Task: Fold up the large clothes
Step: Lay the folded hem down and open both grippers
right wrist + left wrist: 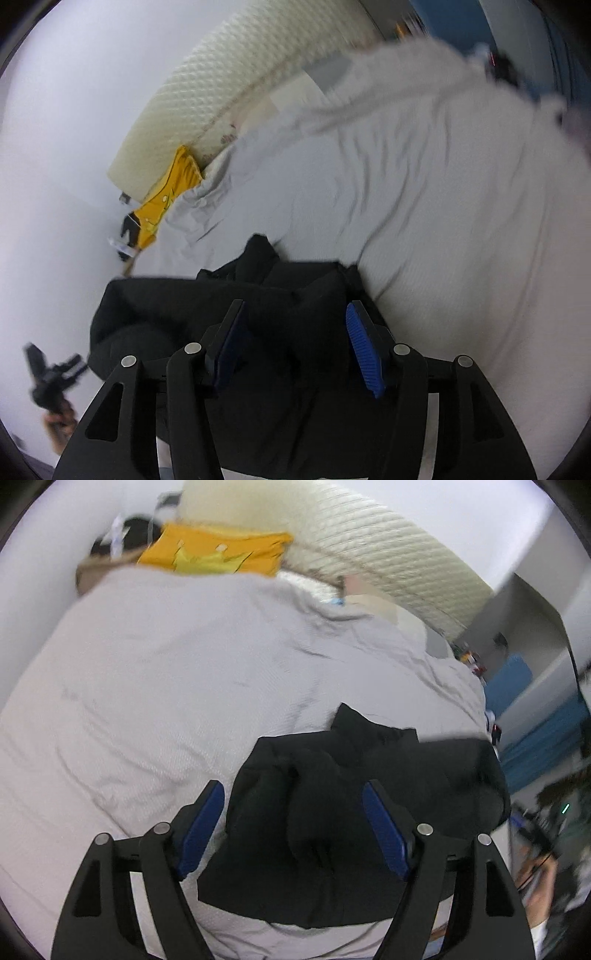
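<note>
Jaws of both the left gripper (293,827) and right gripper (295,343) stand apart over the black garment (354,812), bunched near the bed's (155,686) edge (wide sheet beyond).

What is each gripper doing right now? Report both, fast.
Left gripper: open, holding nothing, over the black garment.
Right gripper: open, holding nothing, over the same garment.

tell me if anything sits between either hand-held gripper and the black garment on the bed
Nothing visible does. The crumpled black fabric garment lies on the grey bed sheet directly ahead of the open left hand-held gripper and open right hand-held gripper.
</note>
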Demonstrator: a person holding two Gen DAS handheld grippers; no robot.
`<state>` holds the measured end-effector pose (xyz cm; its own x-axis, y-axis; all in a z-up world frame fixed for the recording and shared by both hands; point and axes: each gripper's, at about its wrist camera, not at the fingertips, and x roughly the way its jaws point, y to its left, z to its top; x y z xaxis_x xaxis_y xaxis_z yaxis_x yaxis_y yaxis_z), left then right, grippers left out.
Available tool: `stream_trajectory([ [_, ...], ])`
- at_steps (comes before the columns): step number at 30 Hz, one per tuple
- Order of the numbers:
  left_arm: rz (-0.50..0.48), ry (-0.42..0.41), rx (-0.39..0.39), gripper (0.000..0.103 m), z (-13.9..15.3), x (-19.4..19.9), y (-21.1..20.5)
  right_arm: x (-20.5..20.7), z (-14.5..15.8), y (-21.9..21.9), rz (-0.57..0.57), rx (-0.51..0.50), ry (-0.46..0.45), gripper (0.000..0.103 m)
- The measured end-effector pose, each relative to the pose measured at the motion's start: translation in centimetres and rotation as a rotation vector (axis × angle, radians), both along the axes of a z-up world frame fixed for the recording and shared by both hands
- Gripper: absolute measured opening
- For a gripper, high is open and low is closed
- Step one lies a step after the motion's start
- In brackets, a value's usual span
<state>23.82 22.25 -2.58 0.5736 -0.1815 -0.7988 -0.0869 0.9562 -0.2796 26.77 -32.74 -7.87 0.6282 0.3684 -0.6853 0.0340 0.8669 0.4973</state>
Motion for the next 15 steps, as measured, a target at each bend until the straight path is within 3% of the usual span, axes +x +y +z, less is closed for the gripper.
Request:
stream_trajectory([
  [6, -0.090, -0.169, 0.069, 0.077, 0.5, -3.5, -5.5, -2.6, 2.8, 5.4, 0.062, -0.126, -0.136, 0.062],
  [10, -0.128, -0.271, 0.160, 0.077, -0.4, -4.6, -9.4, -3.4, 2.7, 9.9, 0.138, -0.208, -0.213, 0.070],
  [15, -0.146, -0.260, 0.211, 0.077, -4.3, -2.2, -12.3, -2.7, -0.7, 13.9, 0.192, -0.249, -0.231, 0.073],
])
